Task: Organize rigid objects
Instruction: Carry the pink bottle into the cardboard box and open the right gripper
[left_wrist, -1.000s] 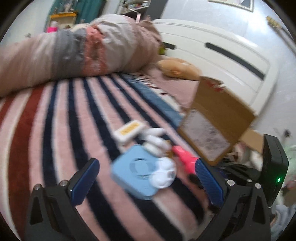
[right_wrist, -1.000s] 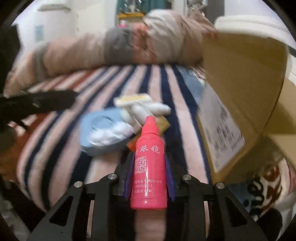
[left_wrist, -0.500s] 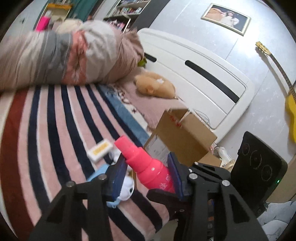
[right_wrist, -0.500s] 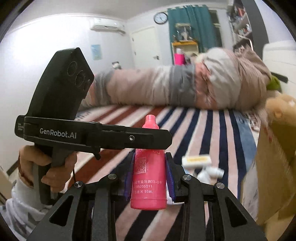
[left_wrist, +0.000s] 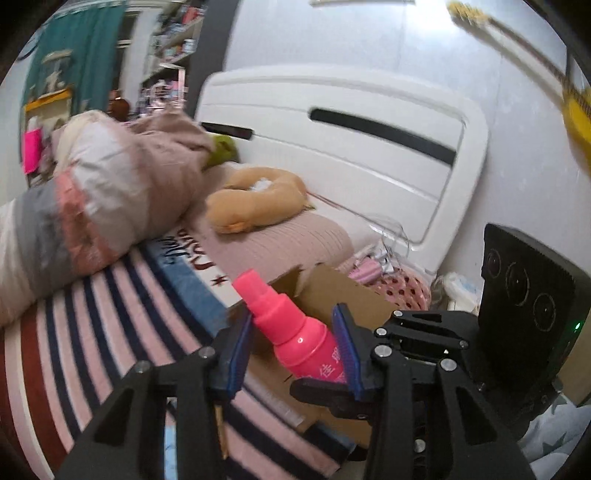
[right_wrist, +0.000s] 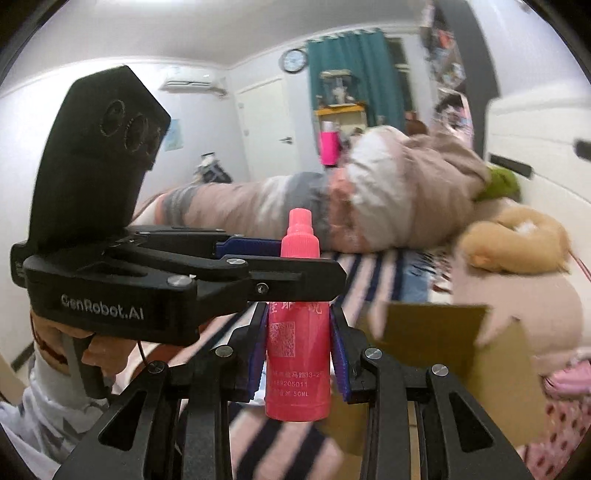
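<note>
The right gripper (right_wrist: 298, 345) has its jaws clamped on the lower body of a pink bottle (right_wrist: 297, 332), a glossy plastic cylinder with a narrower cap and printed label. In the right wrist view the bottle stands upright, long axis vertical, cap upward. The left gripper (left_wrist: 291, 356) has its jaws parted on either side of the bottle's shoulder; in its own view the left pad looks apart from the bottle, the right one close against it. Beyond the jaws lies a cardboard box (left_wrist: 343, 295) on the striped bed (left_wrist: 92, 332).

White headboard (left_wrist: 332, 147) behind a striped bed (left_wrist: 92, 332), teal curtain (right_wrist: 354, 74)
</note>
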